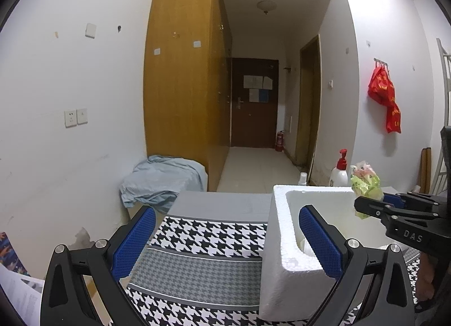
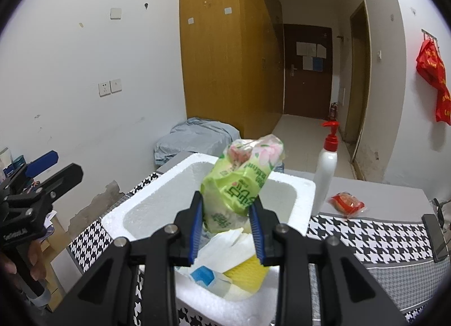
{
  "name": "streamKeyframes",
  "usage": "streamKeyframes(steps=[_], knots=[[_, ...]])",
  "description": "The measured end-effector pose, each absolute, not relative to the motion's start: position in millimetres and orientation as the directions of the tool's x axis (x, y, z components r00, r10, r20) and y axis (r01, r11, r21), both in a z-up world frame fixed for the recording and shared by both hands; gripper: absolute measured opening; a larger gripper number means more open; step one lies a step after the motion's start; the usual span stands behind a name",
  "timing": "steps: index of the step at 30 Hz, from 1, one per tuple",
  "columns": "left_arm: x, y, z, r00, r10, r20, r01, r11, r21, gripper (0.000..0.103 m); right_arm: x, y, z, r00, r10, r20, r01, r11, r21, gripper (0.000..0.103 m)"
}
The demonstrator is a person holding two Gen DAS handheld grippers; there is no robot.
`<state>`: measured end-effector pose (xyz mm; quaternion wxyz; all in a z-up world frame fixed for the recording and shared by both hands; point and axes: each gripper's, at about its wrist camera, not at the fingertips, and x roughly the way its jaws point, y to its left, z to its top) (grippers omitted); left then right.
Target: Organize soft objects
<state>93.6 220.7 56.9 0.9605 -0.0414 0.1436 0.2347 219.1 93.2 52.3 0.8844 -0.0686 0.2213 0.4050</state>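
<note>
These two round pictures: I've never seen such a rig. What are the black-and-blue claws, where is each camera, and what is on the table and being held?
No robot here: a person holds a two-finger gripper in each hand, with a wide-angle camera on each looking along its fingers.

The left camera shows the left gripper open and empty, over a checkered tablecloth beside a white foam box.

The right camera shows the right gripper shut on a green tissue pack, held above that foam box. Inside lie white tissues, something yellow and a blue-and-white packet.

Also on the table: a pump bottle and a small red packet.
</note>
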Motion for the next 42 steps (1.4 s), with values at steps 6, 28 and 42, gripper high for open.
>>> streamKeyframes(steps=[6,28,42], knots=[[93.4,220.6,55.3,0.846,0.439,-0.301,-0.464,0.886,-0.013,0.102,220.0,99.1,49.8,0.568,0.684,-0.459,-0.751,0.659,0.053,0.036],[92.2,202.3,54.0,0.872,0.383,-0.305,-0.413,0.910,-0.037,0.102,211.9,77.1,52.2,0.590,0.666,-0.457,-0.731,0.680,0.046,0.080],[86.9,167.8,63.4,0.897,0.329,-0.294,-0.359,0.932,-0.053,0.102,192.8,30.9,67.4,0.634,0.663,-0.397,-0.702,0.710,0.064,0.080]])
